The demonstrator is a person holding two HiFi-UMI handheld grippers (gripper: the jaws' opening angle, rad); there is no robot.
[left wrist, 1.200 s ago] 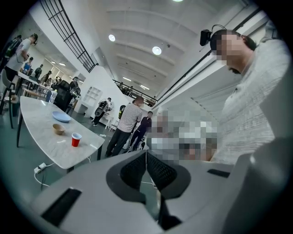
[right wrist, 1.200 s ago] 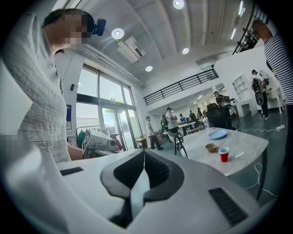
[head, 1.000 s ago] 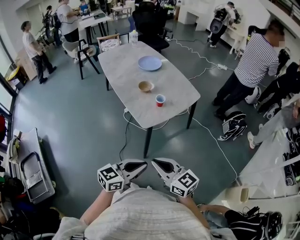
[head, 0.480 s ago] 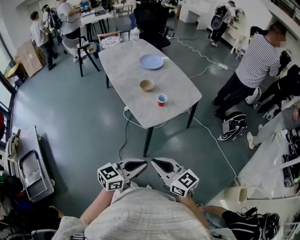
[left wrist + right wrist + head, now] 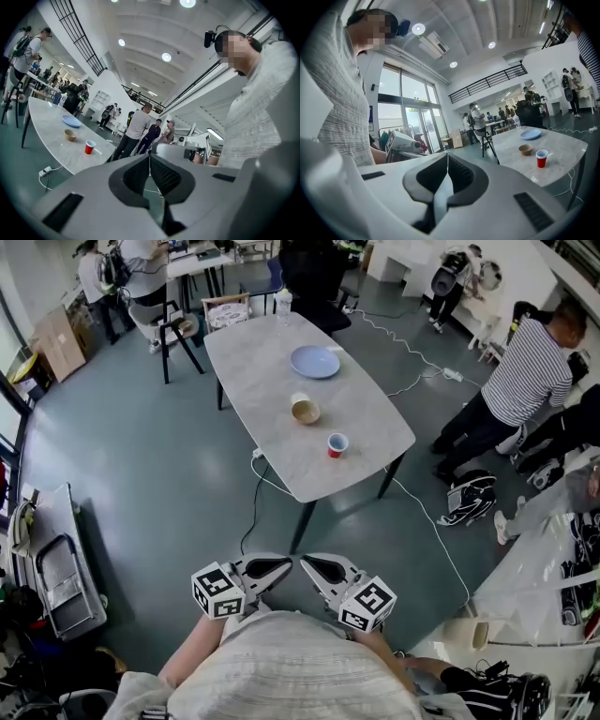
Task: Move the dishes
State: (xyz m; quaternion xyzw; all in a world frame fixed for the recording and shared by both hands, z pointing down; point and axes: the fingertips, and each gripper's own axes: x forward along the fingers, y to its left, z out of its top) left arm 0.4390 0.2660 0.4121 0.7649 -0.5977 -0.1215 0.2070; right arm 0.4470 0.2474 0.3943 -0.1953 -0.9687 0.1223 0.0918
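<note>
my left tongs (image 5: 274, 570) and right tongs (image 5: 322, 570) are both fully closed with nothing between them. the left gripper view and the right gripper view each show the ribbed pads pressed together. i hold them tip to tip close against my chest, where they were a second ago.

what has changed is the view. over the last second the counter (image 5: 262, 371) has slid a little toward the right of the head view and sits slightly lower, so i judge that i am turning or stepping toward it, though only a little.

the dishes lie as before, in a loose row along the counter. the blue plate (image 5: 315, 361) is at the far end, the tan bowl (image 5: 305, 410) is in the middle, and the red cup (image 5: 337, 444) is nearest me, close to the right edge. they stand apart from each other, and open floor (image 5: 169, 484) lies between me and them.

so the task has not really begun. i must first walk up to the counter and open the tongs before any dish can be taken.
</note>
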